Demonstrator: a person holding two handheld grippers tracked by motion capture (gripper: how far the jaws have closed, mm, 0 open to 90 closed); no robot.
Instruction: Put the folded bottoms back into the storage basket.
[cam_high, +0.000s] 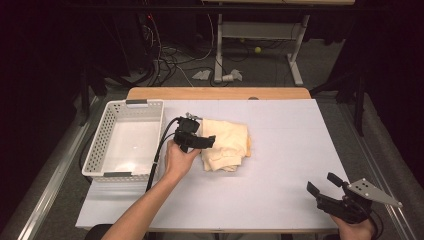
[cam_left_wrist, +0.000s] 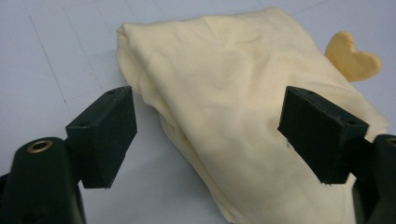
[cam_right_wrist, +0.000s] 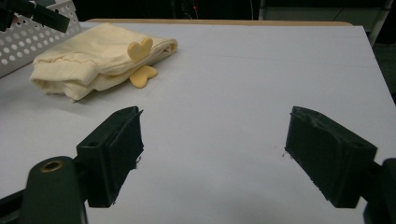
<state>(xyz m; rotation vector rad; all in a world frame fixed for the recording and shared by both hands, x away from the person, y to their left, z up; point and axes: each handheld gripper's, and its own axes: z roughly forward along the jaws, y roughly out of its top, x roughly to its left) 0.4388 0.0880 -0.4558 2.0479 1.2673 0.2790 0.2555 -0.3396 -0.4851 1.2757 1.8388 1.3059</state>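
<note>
Right gripper (cam_high: 324, 184) waits spread at five o'clock; left gripper (cam_high: 200, 141), spread, faces the folded yellow cloth (cam_high: 226, 144) mid-desk. Best straddle the folded edge deeply before closing, then carry toward the basket (cam_high: 98, 145) at nine o'clock.

Looks like a lab or recording room, not a home. Dark surroundings with black curtains, a work table (cam_high: 280, 165) covered in a plain white sheet, loose cables (cam_high: 170, 60) tangled on the grey carpet floor behind it. A second desk frame (cam_high: 260, 45) on white metal legs stands farther back, with crumpled paper (cam_high: 202, 75) and a small yellow ball (cam_high: 258, 50) underneath.
</note>
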